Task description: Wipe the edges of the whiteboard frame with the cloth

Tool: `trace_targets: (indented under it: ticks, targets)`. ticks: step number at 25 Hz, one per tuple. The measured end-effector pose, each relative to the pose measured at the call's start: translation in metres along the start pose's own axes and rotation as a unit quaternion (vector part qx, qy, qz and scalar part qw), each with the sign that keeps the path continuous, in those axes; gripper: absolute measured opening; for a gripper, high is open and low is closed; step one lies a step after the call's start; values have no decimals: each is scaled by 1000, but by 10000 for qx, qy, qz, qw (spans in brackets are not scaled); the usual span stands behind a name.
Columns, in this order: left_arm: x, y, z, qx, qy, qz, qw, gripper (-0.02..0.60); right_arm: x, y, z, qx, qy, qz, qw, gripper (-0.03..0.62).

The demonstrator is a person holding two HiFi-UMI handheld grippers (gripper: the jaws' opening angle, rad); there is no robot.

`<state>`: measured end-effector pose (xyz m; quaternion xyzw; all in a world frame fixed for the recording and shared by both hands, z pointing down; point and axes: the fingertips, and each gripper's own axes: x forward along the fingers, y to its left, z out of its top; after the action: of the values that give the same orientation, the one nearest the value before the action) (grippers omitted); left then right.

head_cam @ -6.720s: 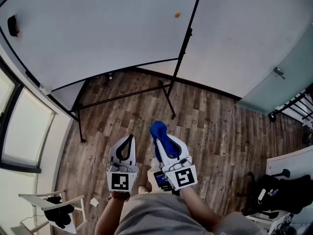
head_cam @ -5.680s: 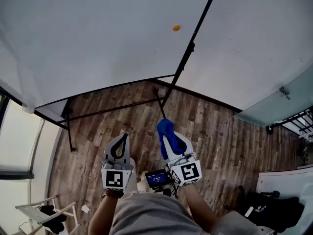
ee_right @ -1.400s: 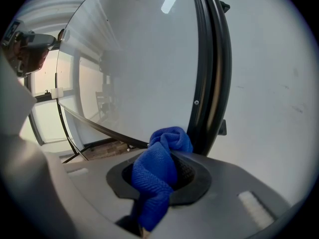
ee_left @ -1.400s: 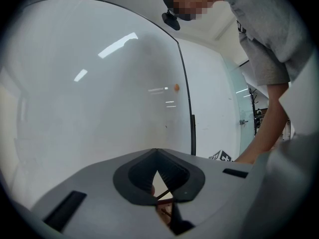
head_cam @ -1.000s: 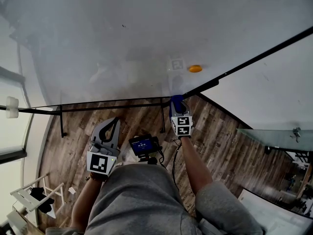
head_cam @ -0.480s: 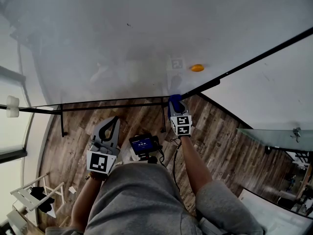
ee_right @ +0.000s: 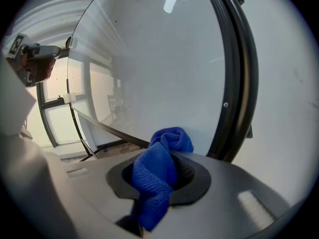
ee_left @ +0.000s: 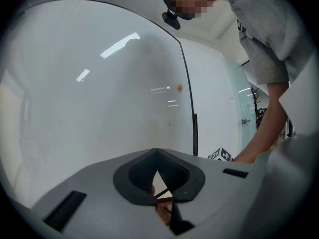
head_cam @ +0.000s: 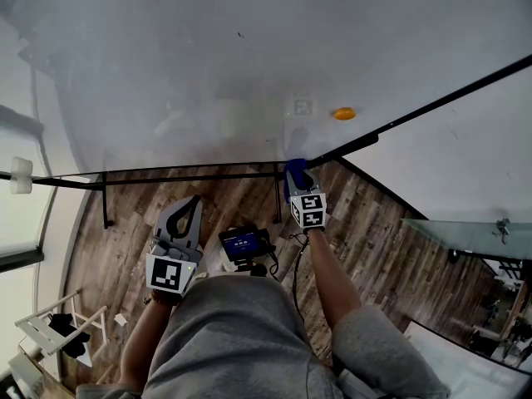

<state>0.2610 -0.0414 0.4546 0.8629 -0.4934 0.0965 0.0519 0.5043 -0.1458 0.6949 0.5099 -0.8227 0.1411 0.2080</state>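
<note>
The whiteboard (head_cam: 208, 65) fills the upper head view, ringed by a thin black frame (head_cam: 166, 174). My right gripper (head_cam: 294, 175) is shut on the blue cloth (head_cam: 293, 171) and holds it against the frame's lower right corner. In the right gripper view the cloth (ee_right: 162, 166) bulges out of the jaws beside the frame's black side bar (ee_right: 240, 83), and the bottom bar (ee_right: 107, 127) runs off to the left. My left gripper (head_cam: 189, 212) hangs lower left, away from the board, shut on nothing. Its closed tips (ee_left: 158, 177) point at the board (ee_left: 99, 108).
An orange magnet (head_cam: 343, 113) and a square marker tag (head_cam: 302, 106) sit on the board near the corner. The stand's black legs (head_cam: 105, 208) reach the wooden floor (head_cam: 374, 248). A small screen device (head_cam: 243, 243) hangs at the person's waist. A white chair (head_cam: 50, 331) stands lower left.
Over several seconds the person has stepped up to the board and brought the right gripper with the cloth to the frame's lower right corner. In the last second it barely shifts.
</note>
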Motion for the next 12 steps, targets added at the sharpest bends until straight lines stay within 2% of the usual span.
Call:
trace_targets:
  ticks: [12]
  targets:
    - [-8, 4, 0, 30, -9, 30, 10000, 8, 8, 24, 3, -85, 4, 205, 9998, 95]
